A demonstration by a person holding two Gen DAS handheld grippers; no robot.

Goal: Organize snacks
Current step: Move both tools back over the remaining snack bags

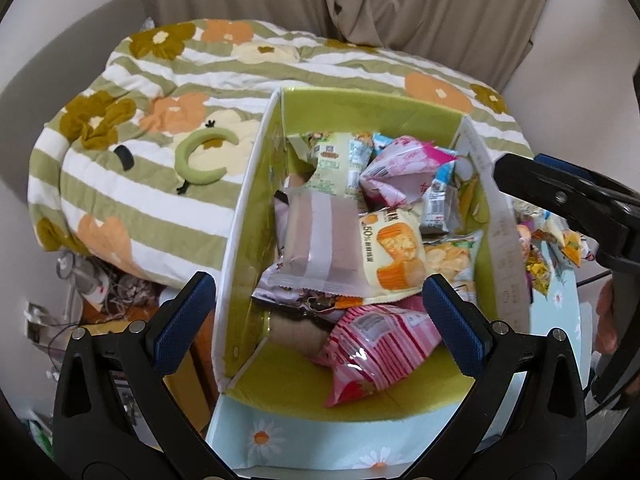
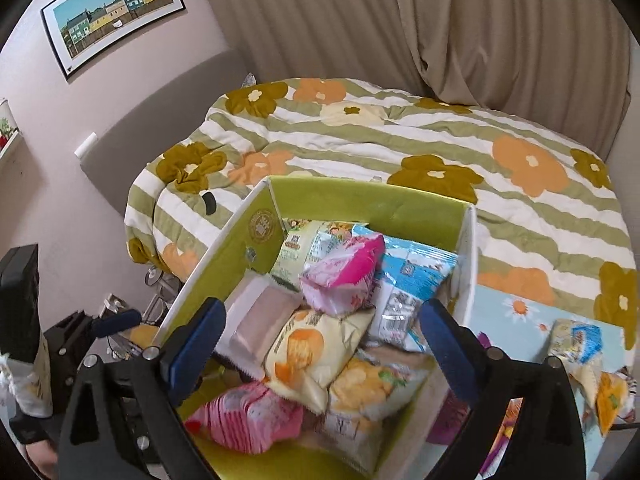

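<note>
Snacks: the packets are piling up loose inside the green box [image 1: 360,116] — roughly nine are showing, counted from above, with some buried so the count is uncertain.
Box: one, sitting open-topped on the daisy-print worktop [image 1: 280,436], just in front of the bed [image 1: 160,184], its tall walls keeping the heap from sliding out.
Top of heap: one yellow cake packet [image 2: 308,356] is lying across one grey-striped packet [image 1: 316,240]; one pink-striped packet [image 1: 380,344] is leaning at the near end.
Left over: a few packets [image 2: 580,344] are waiting on the worktop outside the box wall — probably next to go in.
Left claw [image 1: 316,320]: hovering over the near end of the box, spread wide, holding nothing.
Right claw [image 2: 320,348]: hanging above the heap, spread wide, gripping nothing.
</note>
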